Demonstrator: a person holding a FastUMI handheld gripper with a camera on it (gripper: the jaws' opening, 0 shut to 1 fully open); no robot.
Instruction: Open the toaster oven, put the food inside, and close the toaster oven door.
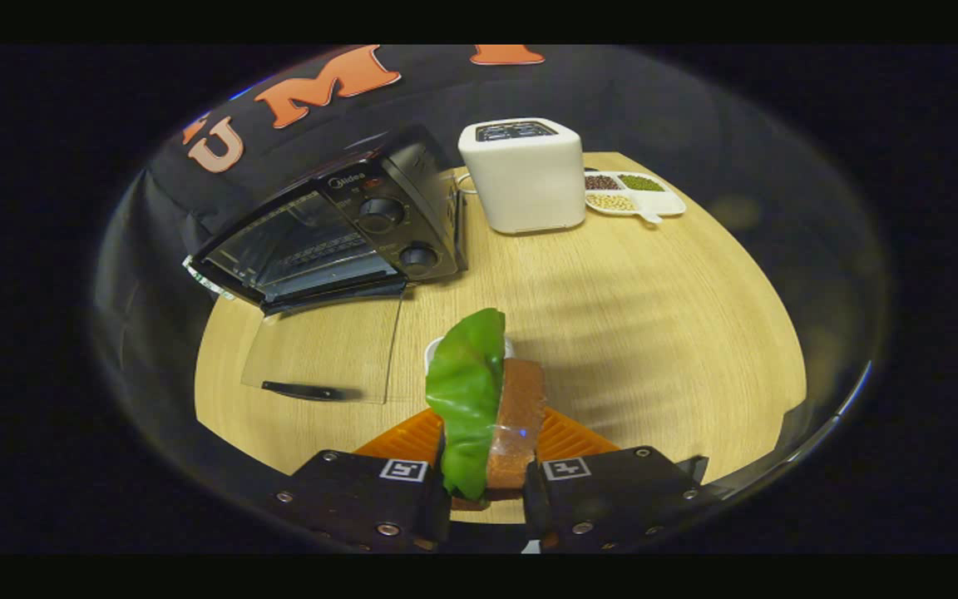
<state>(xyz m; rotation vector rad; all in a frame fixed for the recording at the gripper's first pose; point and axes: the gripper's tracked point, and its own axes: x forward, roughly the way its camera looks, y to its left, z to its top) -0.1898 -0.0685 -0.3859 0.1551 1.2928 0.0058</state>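
The jaws point(487, 491) are pressing from both sides on a sandwich-like piece of food point(487, 408), made of a green lettuce leaf against a brown slice of bread, and are holding it upright on its edge between the two fingers. The jaws are standing only as far apart as the food is thick. Behind the food, a small white round dish point(431, 353) is peeking out, resting on the light wooden surface point(654, 333).

Beyond the fingers and off to the left, the black toaster oven point(338, 233) is sitting at the far edge of the surface with its clear glass door point(325, 349) lying folded down flat, the dark handle point(304, 390) at its near edge. To the right of the oven, a white boxy toaster point(522, 175) is standing, and just beside it a white divided tray of beans and grains point(633, 195) is lying.
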